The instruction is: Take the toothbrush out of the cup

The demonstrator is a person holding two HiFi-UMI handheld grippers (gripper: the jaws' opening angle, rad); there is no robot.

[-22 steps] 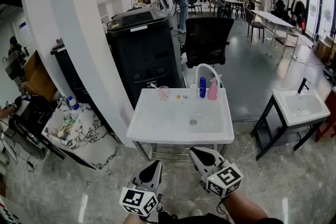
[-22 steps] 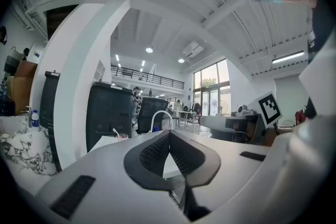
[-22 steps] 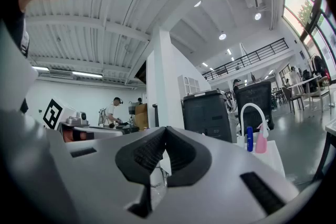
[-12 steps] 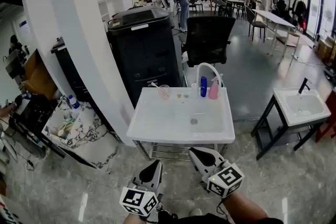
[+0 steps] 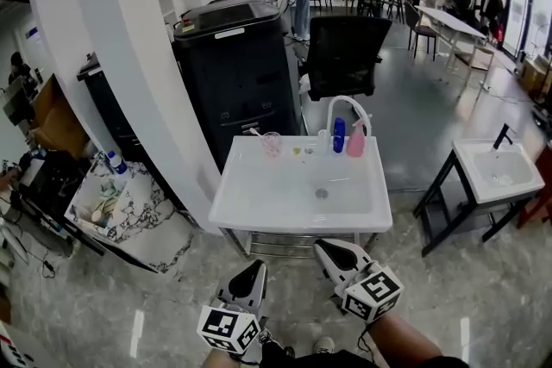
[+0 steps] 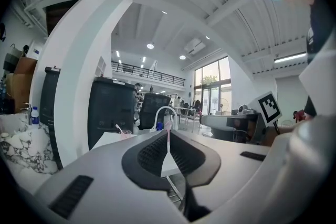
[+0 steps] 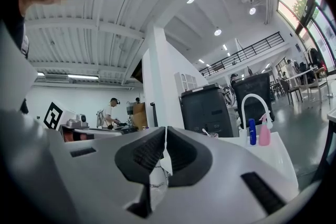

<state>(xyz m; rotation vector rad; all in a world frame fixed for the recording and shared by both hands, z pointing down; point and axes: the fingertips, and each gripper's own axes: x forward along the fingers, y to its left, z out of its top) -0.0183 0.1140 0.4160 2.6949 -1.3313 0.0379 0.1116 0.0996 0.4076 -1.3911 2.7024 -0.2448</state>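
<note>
A: Clear cup (image 5: 272, 144) with toothbrush (image 5: 255, 134) at white sink's (image 5: 259, 207) far left corner?
B: Yes. Blue bottle (image 5: 339, 137), pink spray bottle (image 5: 355, 142) further right, by faucet (image 5: 343, 103). Nearer: left gripper (image 5: 256, 268), right gripper (image 5: 322, 246), apart from sink.

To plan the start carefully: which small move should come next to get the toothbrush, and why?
Probably bring the left gripper forward toward the cup, opening its jaws on the way. It and the right gripper are shut, short of the sink; the toothbrush leans in the cup at the sink's far left corner.
</note>
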